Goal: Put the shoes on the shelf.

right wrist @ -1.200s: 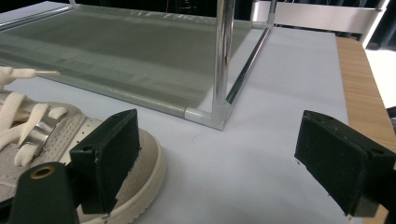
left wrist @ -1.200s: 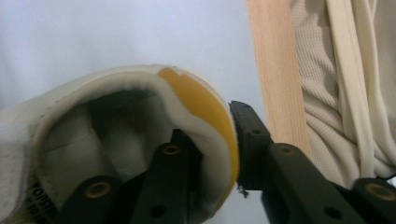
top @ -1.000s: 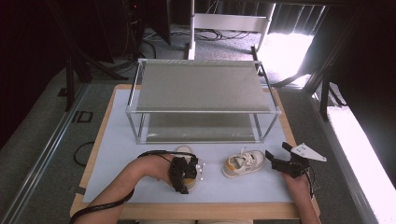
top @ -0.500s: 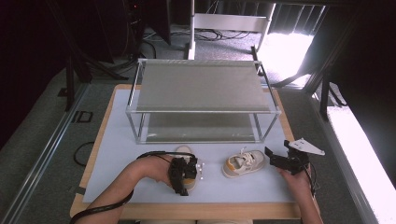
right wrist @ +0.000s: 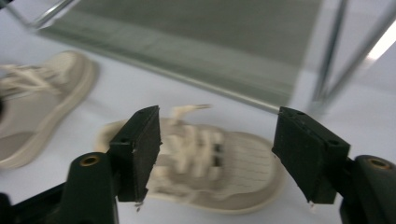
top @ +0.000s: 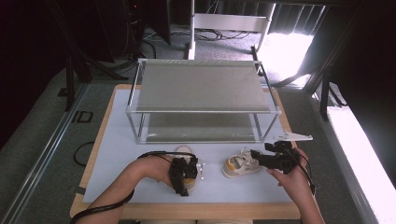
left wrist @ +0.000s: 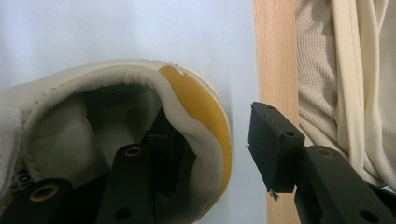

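Two small cream shoes with yellow heel tabs lie on the white mat in front of the rack. My left gripper (top: 180,181) points down into the left shoe (top: 186,150). In the left gripper view, one jaw sits inside the left shoe (left wrist: 187,93) and the other stands outside the heel with a small gap, so the left gripper (left wrist: 212,140) is open around the heel wall. My right gripper (top: 256,156) hovers just right of the right shoe (top: 239,166). The right gripper (right wrist: 217,140) has just been closing its jaws, which grip nothing; the right shoe (right wrist: 224,172) lies beyond them.
A two-level metal rack (top: 201,88) stands at the back of the mat (top: 116,154), its lower shelf (right wrist: 187,42) close behind the shoes. The table's wooden front edge (left wrist: 273,56) and the person's beige clothing (left wrist: 345,70) lie near the left gripper.
My right gripper has lifted a little off the table beside the right shoe and its jaws have narrowed. The left gripper and both shoes have stayed put.
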The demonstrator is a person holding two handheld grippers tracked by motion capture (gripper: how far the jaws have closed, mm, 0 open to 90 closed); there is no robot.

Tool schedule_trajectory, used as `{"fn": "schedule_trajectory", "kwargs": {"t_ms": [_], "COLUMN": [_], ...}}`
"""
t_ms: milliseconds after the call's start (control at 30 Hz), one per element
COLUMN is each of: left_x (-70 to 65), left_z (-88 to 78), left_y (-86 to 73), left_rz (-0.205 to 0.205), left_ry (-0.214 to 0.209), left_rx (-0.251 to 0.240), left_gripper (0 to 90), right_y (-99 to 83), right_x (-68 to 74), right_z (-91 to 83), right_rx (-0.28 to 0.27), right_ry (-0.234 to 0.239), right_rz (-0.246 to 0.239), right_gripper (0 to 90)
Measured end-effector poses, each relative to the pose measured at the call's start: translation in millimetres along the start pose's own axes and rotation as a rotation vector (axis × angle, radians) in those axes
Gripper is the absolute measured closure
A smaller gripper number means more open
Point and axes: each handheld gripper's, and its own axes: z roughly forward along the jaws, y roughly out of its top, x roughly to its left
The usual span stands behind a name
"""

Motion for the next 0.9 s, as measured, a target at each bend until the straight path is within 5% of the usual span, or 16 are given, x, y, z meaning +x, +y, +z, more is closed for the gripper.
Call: {"fn": "schedule_trajectory", "kwargs": {"t_ms": [200,333,600,700,900], "left_x": [-0.6,-1.1,-0.6,-0.1,0.9], "left_z": [0.6,0.7,0.8,1.0,1.0], "left_y": [0.5,0.7,1.7,2.3,2.6], "left_rz": [-0.008,-0.011,-0.013,-0.01,-0.009], "left_ry": [-0.003,-0.002,-0.009,-0.011,-0.013], "left_rx": [0.002,0.003,0.007,0.008,0.002], "left_gripper": [54.7,54.7,54.7,54.7,54.8], "right_y": [11.6,15.1,21.1,22.4,20.8], "right_x": [30.5,44.9,55.5,56.3,59.0], "right_z": [5.8,22.9,50.4,62.0,84.8], "right_rx": [0.127,0.251,0.379,0.434,0.537], "right_ry": [0.055,0.157,0.187,0.151,0.154], "right_rz": [-0.063,-0.078,-0.067,-0.074,-0.078], "right_gripper": [48.2,49.2,54.6,58.1,61.6]}}
